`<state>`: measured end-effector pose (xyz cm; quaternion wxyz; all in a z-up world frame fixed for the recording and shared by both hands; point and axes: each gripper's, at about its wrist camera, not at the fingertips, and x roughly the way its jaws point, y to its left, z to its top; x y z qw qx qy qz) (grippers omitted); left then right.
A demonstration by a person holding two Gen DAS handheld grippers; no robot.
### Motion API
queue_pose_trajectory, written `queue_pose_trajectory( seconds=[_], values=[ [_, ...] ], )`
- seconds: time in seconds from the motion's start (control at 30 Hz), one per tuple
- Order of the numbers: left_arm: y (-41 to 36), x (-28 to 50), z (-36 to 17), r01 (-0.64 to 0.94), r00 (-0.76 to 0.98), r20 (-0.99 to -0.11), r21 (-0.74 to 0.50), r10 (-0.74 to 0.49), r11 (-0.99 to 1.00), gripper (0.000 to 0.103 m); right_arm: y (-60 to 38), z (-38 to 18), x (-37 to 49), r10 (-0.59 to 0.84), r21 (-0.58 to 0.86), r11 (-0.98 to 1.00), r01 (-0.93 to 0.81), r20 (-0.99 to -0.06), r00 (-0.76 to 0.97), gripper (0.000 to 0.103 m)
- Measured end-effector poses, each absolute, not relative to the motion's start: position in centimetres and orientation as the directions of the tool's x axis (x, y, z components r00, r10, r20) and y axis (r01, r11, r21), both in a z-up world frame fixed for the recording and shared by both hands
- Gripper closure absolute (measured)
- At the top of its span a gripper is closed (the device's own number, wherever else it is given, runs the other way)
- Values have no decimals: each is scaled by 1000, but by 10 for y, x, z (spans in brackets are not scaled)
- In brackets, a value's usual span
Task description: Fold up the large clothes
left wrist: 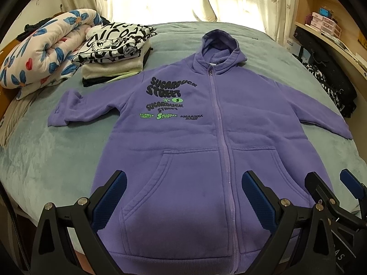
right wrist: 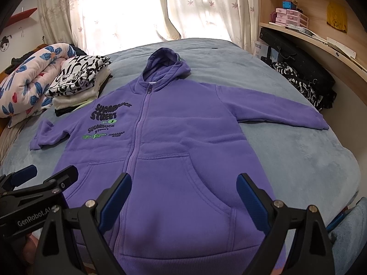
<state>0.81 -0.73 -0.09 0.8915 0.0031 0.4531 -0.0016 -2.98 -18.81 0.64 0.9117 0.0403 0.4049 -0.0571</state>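
A purple zip-up hoodie with black and green lettering lies flat, front up, on the grey-blue bed, sleeves spread out to both sides and hood at the far end. It also shows in the right wrist view. My left gripper is open and empty, hovering above the hoodie's left pocket near the hem. My right gripper is open and empty above the right pocket. Each gripper shows at the edge of the other's view: the right gripper and the left gripper.
A stack of folded clothes and a rolled floral quilt lie at the bed's far left. A black patterned garment lies at the right edge. Wooden shelves stand on the right; curtains hang behind.
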Motion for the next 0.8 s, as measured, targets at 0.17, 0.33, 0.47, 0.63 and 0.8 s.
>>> queue_pose_trajectory(
  seconds=[0.17, 0.33, 0.47, 0.63, 0.8],
  values=[
    [-11, 11, 0, 15, 597, -802, 14, 3, 1000, 3, -190, 7, -29, -69, 31, 990, 137, -743, 666, 9],
    [-20, 16, 3, 37, 616, -788, 34, 4, 999, 3, -193, 6, -24, -61, 41, 990, 137, -743, 666, 9],
    [-31, 26, 6, 55, 632, -775, 63, 14, 996, 3, -205, 6, -15, -41, 62, 990, 128, -737, 674, 9],
    [-54, 46, 20, 101, 664, -748, 67, -17, 993, 3, -227, 16, 2, -24, 90, 988, 129, -723, 690, 9],
    [-93, 83, 47, 213, 674, -727, 21, -132, 977, 3, -270, 31, 27, 23, 156, 979, 128, -719, 694, 9]
  ],
)
